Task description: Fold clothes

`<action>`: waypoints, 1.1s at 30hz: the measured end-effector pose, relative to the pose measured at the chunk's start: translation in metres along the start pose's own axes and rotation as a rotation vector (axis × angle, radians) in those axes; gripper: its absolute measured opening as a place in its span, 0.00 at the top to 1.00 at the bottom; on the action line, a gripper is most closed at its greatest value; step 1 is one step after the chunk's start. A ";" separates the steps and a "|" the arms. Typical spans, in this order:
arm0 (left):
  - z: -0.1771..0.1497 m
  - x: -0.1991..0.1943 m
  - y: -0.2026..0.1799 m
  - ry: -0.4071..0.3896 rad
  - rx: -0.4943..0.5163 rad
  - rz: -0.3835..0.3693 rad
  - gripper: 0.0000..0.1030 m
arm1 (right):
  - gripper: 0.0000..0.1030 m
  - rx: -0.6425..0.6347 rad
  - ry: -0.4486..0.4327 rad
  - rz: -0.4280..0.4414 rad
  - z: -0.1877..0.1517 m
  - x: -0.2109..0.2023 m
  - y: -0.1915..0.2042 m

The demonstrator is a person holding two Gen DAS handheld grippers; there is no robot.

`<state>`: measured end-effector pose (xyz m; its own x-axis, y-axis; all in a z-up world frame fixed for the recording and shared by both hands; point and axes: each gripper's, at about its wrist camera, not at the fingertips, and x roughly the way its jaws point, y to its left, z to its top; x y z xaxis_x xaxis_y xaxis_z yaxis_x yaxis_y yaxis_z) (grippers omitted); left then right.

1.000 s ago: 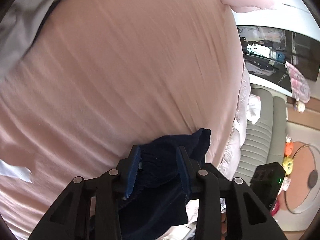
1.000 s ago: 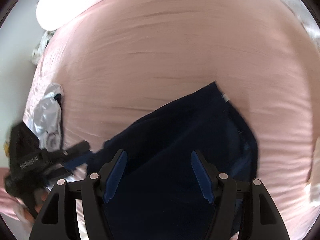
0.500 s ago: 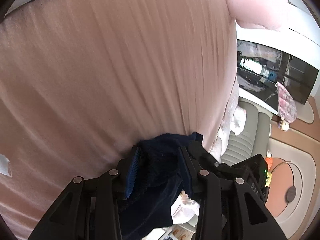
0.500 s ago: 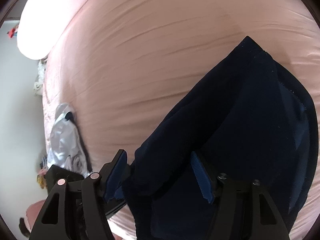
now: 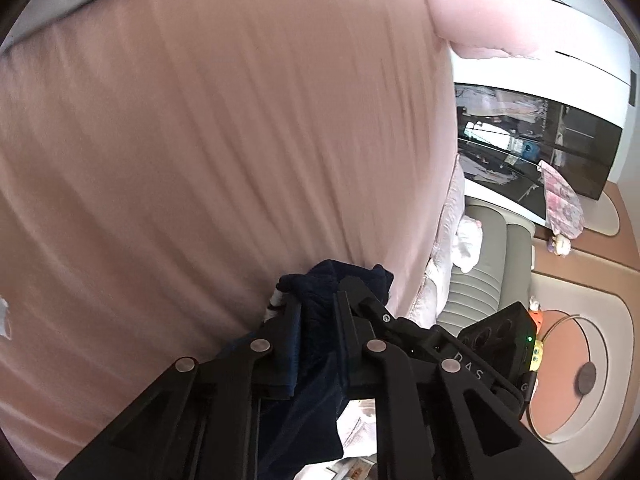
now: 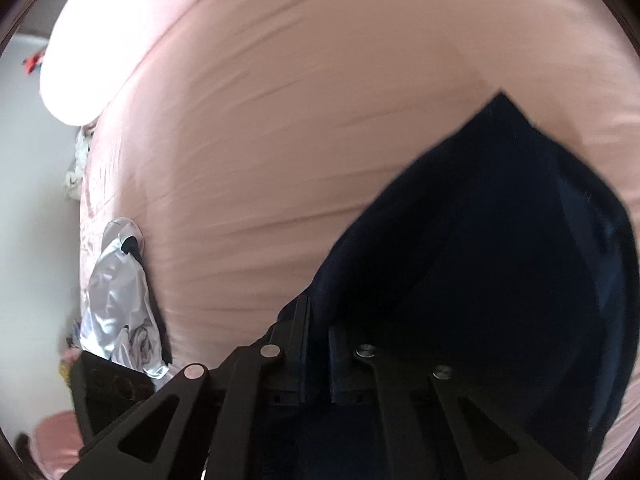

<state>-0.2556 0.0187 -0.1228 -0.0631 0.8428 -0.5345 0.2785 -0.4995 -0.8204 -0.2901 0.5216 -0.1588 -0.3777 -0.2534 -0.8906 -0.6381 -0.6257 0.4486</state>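
A navy blue garment [image 6: 500, 240] lies on the pink bedsheet [image 6: 300, 100] and fills the lower right of the right wrist view. My right gripper [image 6: 318, 320] is shut on the garment's near left edge, with cloth pinched between the pads. In the left wrist view a bunched corner of the navy garment [image 5: 332, 276] sticks up between the fingers of my left gripper [image 5: 318, 300]. Its jaws are closing and the pads press on that cloth. The rest of the cloth hangs down below the fingers, over the bed's edge.
A silver-grey garment [image 6: 116, 292] lies at the bed's left edge, and a pale pink pillow [image 6: 76, 72] sits at the far end. Off the bed's right side stand a grey ribbed seat [image 5: 480, 280] and a dark glass cabinet [image 5: 540, 148]. The other gripper's black body [image 5: 500, 336] is close by.
Both pairs of jaws have narrowed onto the navy cloth; the right went from wide apart to shut. The garment now fills more of the right wrist view.
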 end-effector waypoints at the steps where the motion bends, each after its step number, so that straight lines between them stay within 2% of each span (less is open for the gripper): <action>1: 0.000 -0.003 -0.001 -0.007 0.008 -0.008 0.89 | 0.95 -0.010 -0.009 0.010 0.000 -0.003 0.001; 6: 0.004 -0.011 -0.009 -0.050 0.006 -0.060 0.89 | 0.95 -0.072 -0.066 0.065 0.005 -0.019 0.007; 11: 0.008 -0.020 -0.005 -0.115 -0.035 -0.132 0.89 | 0.95 -0.090 -0.100 0.142 0.009 -0.026 0.008; 16: 0.015 -0.022 0.008 -0.163 -0.115 -0.184 0.89 | 0.95 -0.132 -0.139 0.166 0.010 -0.023 0.016; 19: 0.019 -0.021 0.011 -0.184 -0.129 -0.198 0.89 | 0.95 -0.131 -0.161 0.203 0.012 -0.022 0.017; 21: 0.022 -0.021 0.011 -0.196 -0.129 -0.201 0.89 | 0.95 -0.155 -0.168 0.196 0.017 -0.019 0.023; 25: 0.024 -0.020 0.004 -0.203 -0.107 -0.190 0.89 | 0.95 -0.279 -0.218 0.121 0.008 -0.022 0.040; 33: 0.026 -0.026 0.007 -0.189 -0.086 -0.187 0.89 | 0.94 -0.284 -0.222 0.109 0.016 -0.020 0.040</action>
<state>-0.2768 -0.0117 -0.1204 -0.2965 0.8623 -0.4105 0.3250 -0.3130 -0.8924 -0.3185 0.5133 -0.1220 -0.5895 -0.1834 -0.7867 -0.3861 -0.7914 0.4739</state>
